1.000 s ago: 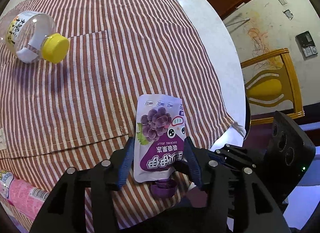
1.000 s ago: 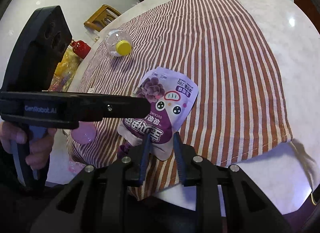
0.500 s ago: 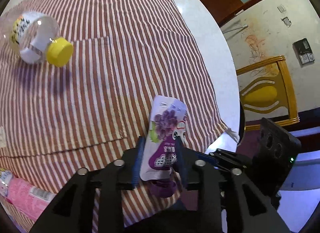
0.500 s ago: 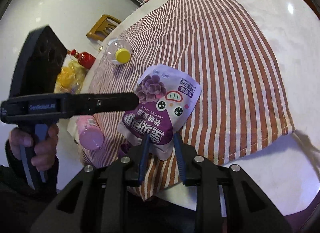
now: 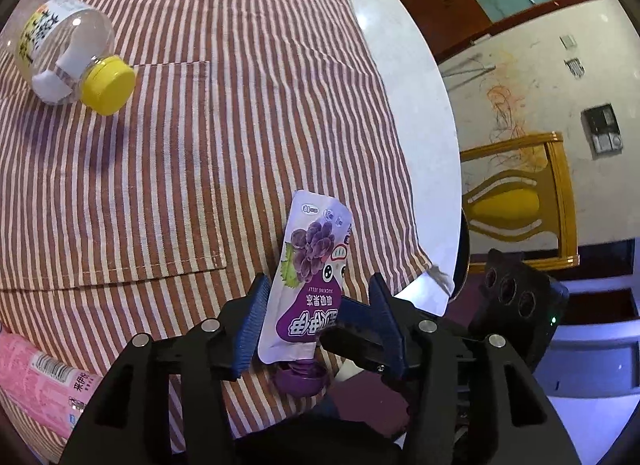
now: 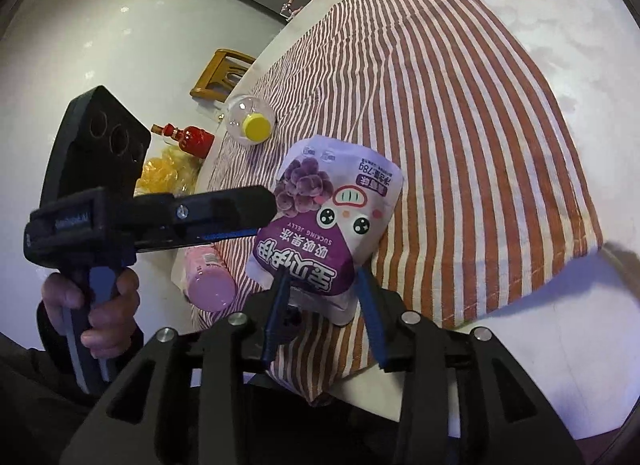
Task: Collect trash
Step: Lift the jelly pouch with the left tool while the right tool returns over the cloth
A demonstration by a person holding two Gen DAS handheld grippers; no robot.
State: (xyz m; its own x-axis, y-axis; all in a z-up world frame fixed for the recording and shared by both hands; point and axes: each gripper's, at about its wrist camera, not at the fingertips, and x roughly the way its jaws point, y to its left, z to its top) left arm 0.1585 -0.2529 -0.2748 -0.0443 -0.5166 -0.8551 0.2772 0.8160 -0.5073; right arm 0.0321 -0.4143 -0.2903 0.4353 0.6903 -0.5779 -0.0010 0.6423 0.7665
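Left wrist view: the left hand-held gripper straddles the purple jelly pouch, jaws opening and apparently clear of its faces; the pouch stands on edge at 6 o'clock of the striped cloth, cap toward the camera, probably propped for a handover. A yellow-capped bottle lies at 10 o'clock.

Right wrist view: the right hand-held gripper flanks the pouch's lower corner, jaws opening; contact unclear.
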